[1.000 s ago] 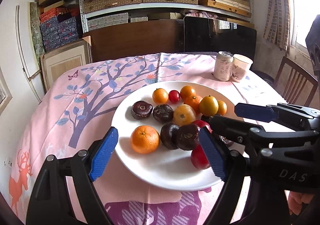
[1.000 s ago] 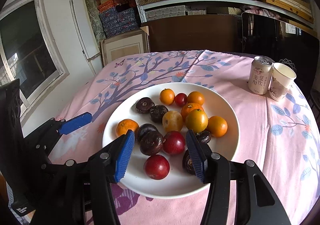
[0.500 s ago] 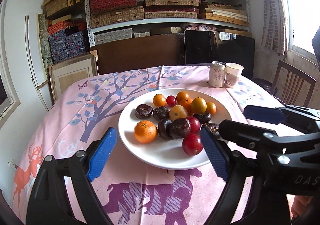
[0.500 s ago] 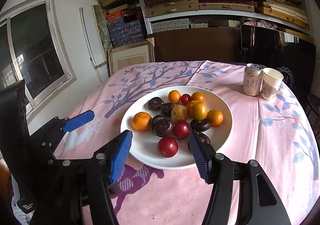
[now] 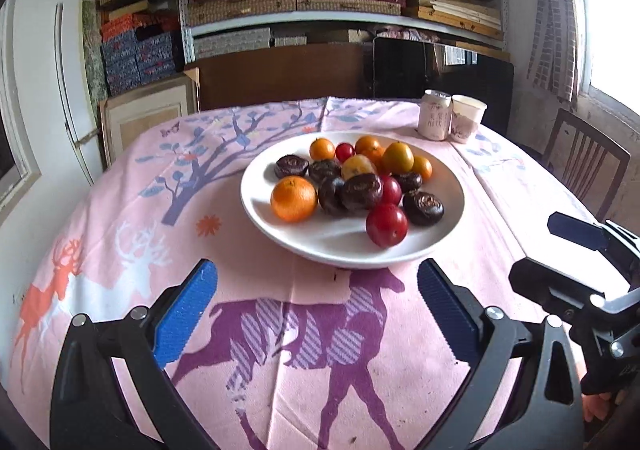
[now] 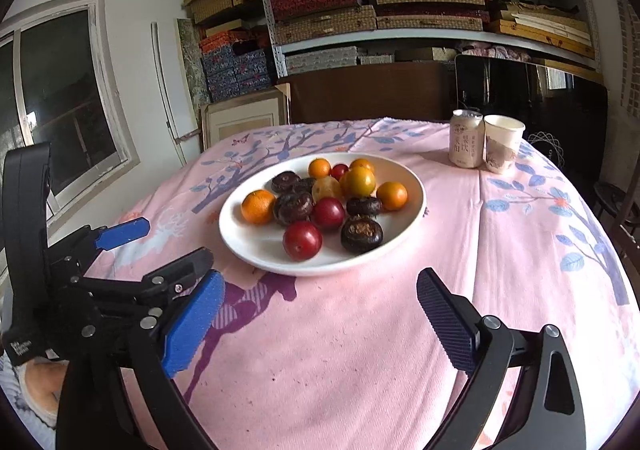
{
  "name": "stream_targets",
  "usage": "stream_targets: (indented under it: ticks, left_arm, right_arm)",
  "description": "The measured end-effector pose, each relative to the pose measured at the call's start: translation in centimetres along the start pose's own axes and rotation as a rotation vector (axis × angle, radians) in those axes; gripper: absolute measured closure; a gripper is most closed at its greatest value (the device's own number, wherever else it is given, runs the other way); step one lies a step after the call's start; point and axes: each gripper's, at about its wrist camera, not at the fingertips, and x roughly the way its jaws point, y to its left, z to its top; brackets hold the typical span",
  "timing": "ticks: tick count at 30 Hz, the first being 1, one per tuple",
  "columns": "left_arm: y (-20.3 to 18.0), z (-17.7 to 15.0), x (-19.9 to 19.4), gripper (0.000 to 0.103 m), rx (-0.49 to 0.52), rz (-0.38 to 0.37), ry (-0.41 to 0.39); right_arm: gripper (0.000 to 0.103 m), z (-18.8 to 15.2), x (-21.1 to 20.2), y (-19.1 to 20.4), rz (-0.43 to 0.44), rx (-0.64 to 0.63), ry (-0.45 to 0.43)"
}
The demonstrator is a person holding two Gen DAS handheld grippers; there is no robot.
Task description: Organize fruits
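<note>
Both tongs hung low over the near edge of the tabletop [image 6: 360,350], well short of the plate [image 6: 400,173]. Left tongs [image 5: 318,314]: blue pads spread wide, nothing btwn them. Right tongs [image 6: 320,314]: same story, gaping, empty. Held level and pointed at the plate, prob so each camera kept the whole pile in sight.

The fruits [image 5: 356,181] all sat on that white plate, none on the cloth. An orange [image 5: 294,197] lay at the left edge of the heap, a red plum [image 5: 387,225] out front by itself, a dark brown one [image 5: 423,208] just beside it to the right. Behind them, more dark ones bunched w/ a second red one, and the small orange and yellow ones plus a tiny red one crowded the far side. Colours were mixed in the middle, loosely grouped at the edges. That fit either a sort still to be carried on or a gathering already finished – couldn't call it from where I stood.

Surface: pink cloth [image 5: 120,250] w/ blue tree, deer and a purple horse print, soft, a bit creased. A drink can [image 6: 465,138] and paper cup [image 6: 502,149] stood touching at the far right, well apart from the plate. Room: metal shelves [image 6: 400,33] stacked w/ flat woven boxes, a framed board leaning on the wall, window on the left, wooden chair [image 5: 584,165] at the right.
</note>
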Motion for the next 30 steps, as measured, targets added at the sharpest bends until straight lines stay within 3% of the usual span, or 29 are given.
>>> stream_targets:
  ticks: [6, 12, 14, 17, 19, 21, 23, 26, 30]
  left_arm:
    - [1.5, -2.0, 2.0, 0.005, -0.093, -0.056, 0.138]
    - [-0.2, -3.4, 3.0, 0.005, 0.016, 0.000, 0.220]
    - [-0.8, -3.3, 2.4, 0.005, 0.052, 0.028, 0.188]
    - [-1.4, -2.6, 0.4, 0.005, 0.093, 0.067, 0.065]
    - [-1.7, -2.1, -0.8, 0.005, 0.110, 0.068, 0.003]
    - [-2.2, -2.0, -1.2, 0.005, 0.135, 0.075, -0.015]
    - [-3.1, -1.9, -1.2, 0.005, 0.181, 0.128, -0.020]
    - [-4.4, -1.9, -1.6, 0.005, 0.236, 0.203, -0.040]
    - [-4.5, -1.8, -2.7, 0.005, 0.232, 0.208, -0.086]
  right_arm:
    - [0.005, -1.5, 2.3, -0.3, -0.015, 0.020, 0.140]
    - [0.005, -2.3, 3.7, 0.0, -0.038, 0.000, 0.231]
    - [0.005, -2.1, 3.1, -0.2, -0.050, 0.012, 0.192]
    - [0.004, -1.2, 0.7, -0.6, -0.059, 0.029, 0.050]
    - [0.004, -0.9, 0.0, -0.6, -0.090, 0.026, 0.004]
    - [0.004, -0.9, 0.4, -0.6, -0.109, 0.035, 0.033]
    - [0.004, -1.0, 0.5, -0.7, -0.067, 0.052, 0.046]
    - [0.004, -1.0, -0.5, 0.2, -0.068, 0.013, -0.015]
    - [0.004, -1.1, -2.3, 1.8, -0.166, -0.085, -0.127]
